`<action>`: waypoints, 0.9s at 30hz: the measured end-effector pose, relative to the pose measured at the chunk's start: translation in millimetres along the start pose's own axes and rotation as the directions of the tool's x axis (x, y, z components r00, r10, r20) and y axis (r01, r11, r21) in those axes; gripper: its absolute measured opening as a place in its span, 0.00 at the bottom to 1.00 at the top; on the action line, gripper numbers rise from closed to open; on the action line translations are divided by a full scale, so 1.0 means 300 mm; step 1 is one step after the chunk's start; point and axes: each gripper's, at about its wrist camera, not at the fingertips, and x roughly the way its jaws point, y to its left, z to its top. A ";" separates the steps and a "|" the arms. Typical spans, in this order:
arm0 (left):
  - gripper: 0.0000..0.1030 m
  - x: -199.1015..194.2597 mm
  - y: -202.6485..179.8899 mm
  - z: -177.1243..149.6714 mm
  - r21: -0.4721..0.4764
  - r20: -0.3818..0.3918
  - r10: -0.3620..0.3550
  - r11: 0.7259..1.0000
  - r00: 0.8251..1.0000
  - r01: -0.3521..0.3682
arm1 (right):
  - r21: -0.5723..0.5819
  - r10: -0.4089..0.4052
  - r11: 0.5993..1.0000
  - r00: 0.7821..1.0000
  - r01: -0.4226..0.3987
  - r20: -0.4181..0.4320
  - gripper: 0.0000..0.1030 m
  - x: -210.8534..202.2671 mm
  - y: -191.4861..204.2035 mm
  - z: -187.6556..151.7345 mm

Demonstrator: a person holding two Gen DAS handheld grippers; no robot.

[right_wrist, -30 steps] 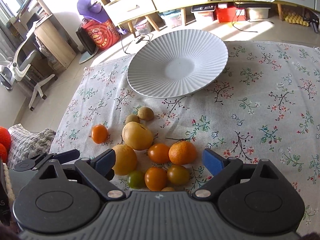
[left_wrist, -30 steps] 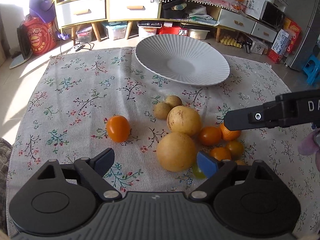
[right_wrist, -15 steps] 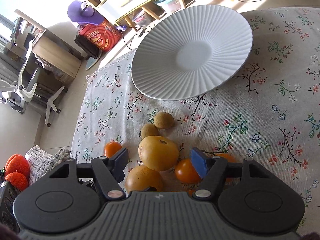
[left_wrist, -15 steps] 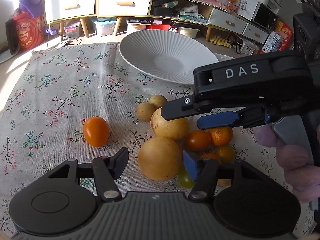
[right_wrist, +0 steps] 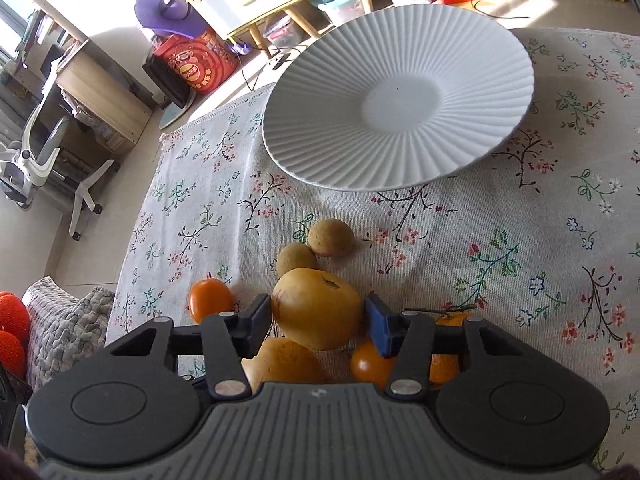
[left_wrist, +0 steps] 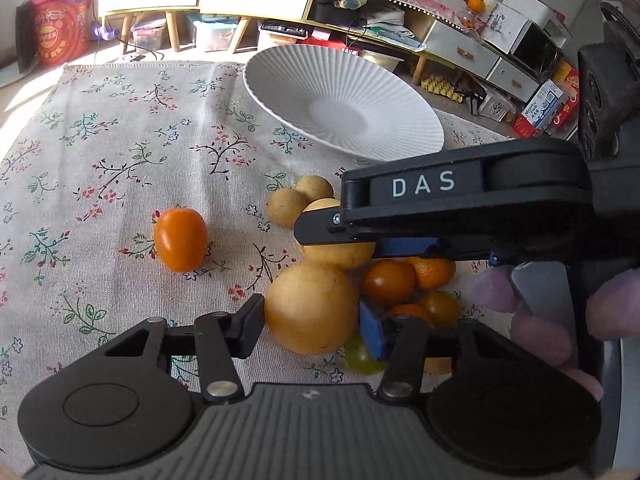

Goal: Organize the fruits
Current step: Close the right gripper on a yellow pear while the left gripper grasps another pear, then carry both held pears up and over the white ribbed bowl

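A heap of fruit lies on the flowered cloth in front of a white ribbed plate (left_wrist: 344, 104), which is empty and also shows in the right wrist view (right_wrist: 400, 100). My left gripper (left_wrist: 310, 326) has closed on the near big yellow pear (left_wrist: 312, 308); both pads touch its sides. My right gripper (right_wrist: 316, 320) is shut on the second yellow pear (right_wrist: 318, 308), which the left wrist view (left_wrist: 340, 250) shows under the right gripper's black finger. Both pears still rest in the heap.
Two small brown kiwis (right_wrist: 316, 248), several orange tomatoes and a mandarin (left_wrist: 408, 276) and a green fruit (left_wrist: 362, 356) crowd the pears. One orange tomato (left_wrist: 181, 239) lies apart on the left. Cabinets and clutter stand beyond the cloth's far edge.
Both grippers have moved forward and down onto the heap and closed, the left around the near pear, the right around the second pear. The right gripper now crosses the left wrist view.
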 end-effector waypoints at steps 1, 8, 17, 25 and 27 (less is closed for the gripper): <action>0.40 -0.001 -0.003 -0.002 0.004 0.002 0.004 1.000 1.000 -0.004 | -0.006 -0.003 1.000 1.000 0.003 0.004 0.45 0.000 0.001 -0.002; 0.39 -0.007 -0.004 -0.007 -0.002 0.002 0.015 1.000 1.000 -0.015 | -0.051 -0.029 0.998 0.999 0.030 0.021 0.45 0.000 0.026 -0.011; 0.39 -0.019 0.016 0.000 -0.014 0.002 0.020 1.000 1.000 -0.020 | -0.022 -0.016 1.000 0.999 0.017 0.040 0.45 -0.026 0.017 0.006; 0.39 -0.034 0.026 0.003 -0.017 0.028 0.025 1.000 0.999 -0.025 | -0.014 -0.014 1.000 0.997 0.015 0.075 0.45 -0.067 0.009 0.018; 0.39 -0.037 0.029 0.006 -0.020 0.034 0.026 0.999 0.999 -0.026 | -0.009 -0.015 1.000 0.996 0.015 0.083 0.45 -0.076 0.004 0.020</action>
